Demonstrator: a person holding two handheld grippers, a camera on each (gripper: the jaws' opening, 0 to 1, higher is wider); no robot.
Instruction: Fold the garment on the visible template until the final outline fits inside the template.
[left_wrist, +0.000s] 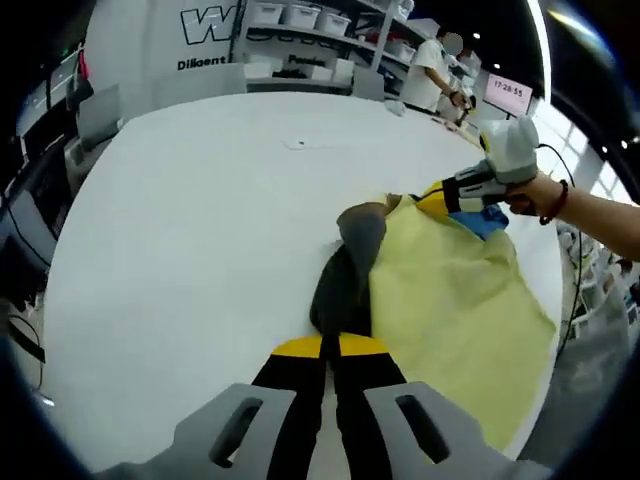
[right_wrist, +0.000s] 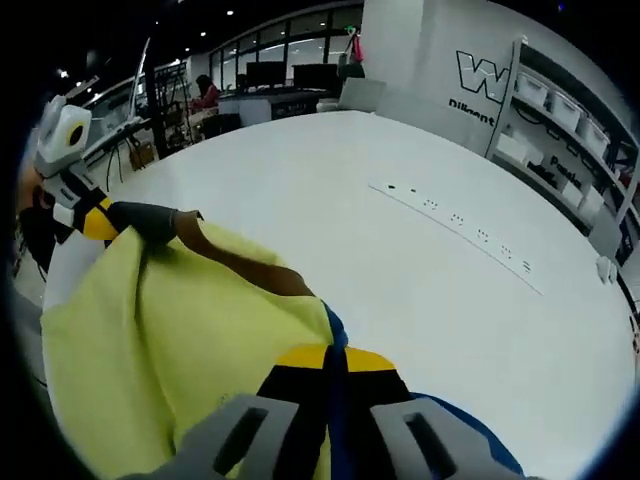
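1. The white table (left_wrist: 200, 220) is seen across most of both views; in the right gripper view a faint line of small marks (right_wrist: 470, 232) runs toward the right of the frame. No template outline can be made out with certainty.
2. The garment (left_wrist: 450, 310), pale yellow with a grey part and a blue part, lies at centre right of the left gripper view and at lower left of the right gripper view, partly lifted off the table.
3. The left tongs (left_wrist: 332, 345), at bottom centre of the left gripper view, are pressed together on the grey part of the garment.
4. The right tongs (right_wrist: 334, 368), at bottom centre of the right gripper view, are closed, pinching the blue and yellow edge of the garment.
5. A fold is judged to be in progress, with two points held. The next move calls for carrying both held points across together and laying them flat without bunching.
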